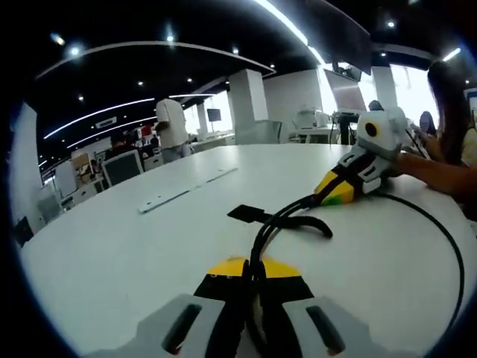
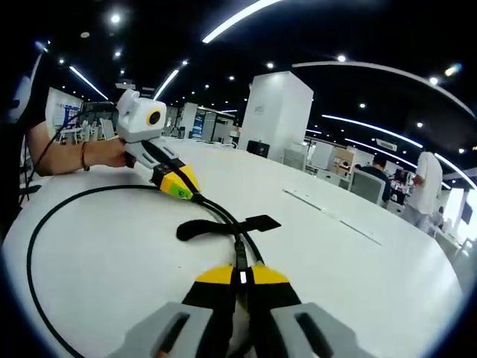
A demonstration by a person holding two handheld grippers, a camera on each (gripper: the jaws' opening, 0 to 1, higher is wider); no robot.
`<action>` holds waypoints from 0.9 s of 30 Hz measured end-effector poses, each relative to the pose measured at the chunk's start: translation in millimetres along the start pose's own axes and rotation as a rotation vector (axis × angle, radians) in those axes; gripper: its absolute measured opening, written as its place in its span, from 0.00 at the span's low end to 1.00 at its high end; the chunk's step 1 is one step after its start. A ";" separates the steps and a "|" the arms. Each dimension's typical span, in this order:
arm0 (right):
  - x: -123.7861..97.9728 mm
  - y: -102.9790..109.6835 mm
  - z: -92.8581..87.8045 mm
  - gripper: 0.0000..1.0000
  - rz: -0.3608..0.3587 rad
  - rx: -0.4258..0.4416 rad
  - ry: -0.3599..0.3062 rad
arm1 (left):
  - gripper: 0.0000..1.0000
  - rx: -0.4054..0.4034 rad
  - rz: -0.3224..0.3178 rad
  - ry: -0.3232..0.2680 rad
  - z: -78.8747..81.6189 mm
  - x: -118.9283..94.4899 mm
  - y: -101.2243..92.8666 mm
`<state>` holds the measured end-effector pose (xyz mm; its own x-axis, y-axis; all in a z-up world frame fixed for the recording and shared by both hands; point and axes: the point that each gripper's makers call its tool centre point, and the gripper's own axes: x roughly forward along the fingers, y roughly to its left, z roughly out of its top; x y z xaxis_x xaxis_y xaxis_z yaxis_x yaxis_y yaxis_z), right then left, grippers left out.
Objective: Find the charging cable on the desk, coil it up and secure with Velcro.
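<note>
Black, thin charging cable [image 1: 447,246] lies on the round white desk [image 1: 112,246], one wide loop formed. Left gripper [image 1: 250,280] and right gripper [image 2: 242,277] both clench it. Black Velcro strap [image 2: 216,226] hangs open; coiling and fastening seem left.

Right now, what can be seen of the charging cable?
The charging cable is thin, black and rubbery-looking. It lies on the white desk, with both grippers shut on it: the left gripper and the right gripper. Between them strands run side by side; a wide loop sweeps outward. A black Velcro strap sits on the bundle.
</note>
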<state>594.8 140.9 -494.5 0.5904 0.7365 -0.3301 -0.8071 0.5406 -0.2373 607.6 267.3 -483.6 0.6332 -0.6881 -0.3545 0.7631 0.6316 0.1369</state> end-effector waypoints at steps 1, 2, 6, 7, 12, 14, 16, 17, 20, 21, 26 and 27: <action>0.1 -0.1 0.0 0.08 0.000 -0.001 0.000 | 0.07 -0.007 -0.001 -0.001 -0.1 0.1 0.2; 0.2 -0.2 0.1 0.08 -0.001 -0.002 0.000 | 0.07 -0.006 -0.002 -0.002 -0.2 0.2 0.2; 0.1 0.1 0.3 0.08 -0.001 -0.002 0.000 | 0.07 -0.010 -0.004 -0.003 -0.8 0.4 0.5; 0.1 0.1 0.4 0.08 -0.001 -0.002 0.000 | 0.07 -0.008 -0.005 -0.003 -0.7 0.3 0.4; -0.2 -0.1 0.3 0.08 -0.001 -0.003 0.000 | 0.07 -0.005 -0.013 0.005 -1.9 -0.2 -1.0; -0.3 -0.1 0.3 0.08 -0.001 -0.004 0.000 | 0.07 -0.005 -0.020 0.013 -3.1 -0.7 -2.0; -0.5 0.0 0.3 0.08 0.000 -0.004 0.000 | 0.07 -0.002 -0.023 0.019 -4.0 -0.8 -2.6; -0.5 0.0 0.2 0.08 0.000 -0.004 0.000 | 0.07 -0.001 -0.025 0.020 -4.3 -0.8 -2.8; -0.7 0.1 0.2 0.08 0.000 -0.004 0.000 | 0.07 -0.005 -0.029 0.021 -4.9 -0.6 -2.8; -0.7 0.1 0.2 0.08 0.000 -0.005 0.000 | 0.07 -0.007 -0.029 0.020 -4.9 -0.6 -2.8; -0.8 0.1 0.0 0.08 0.000 -0.005 0.000 | 0.07 -0.011 -0.030 0.017 -4.9 0.0 -2.5; -0.8 0.1 0.0 0.08 0.000 -0.005 0.000 | 0.07 -0.010 -0.029 0.018 -4.8 0.1 -2.5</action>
<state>594.3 140.3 -494.3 0.5905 0.7364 -0.3302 -0.8071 0.5385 -0.2422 605.1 267.4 -488.5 0.6083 -0.6998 -0.3745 0.7797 0.6151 0.1171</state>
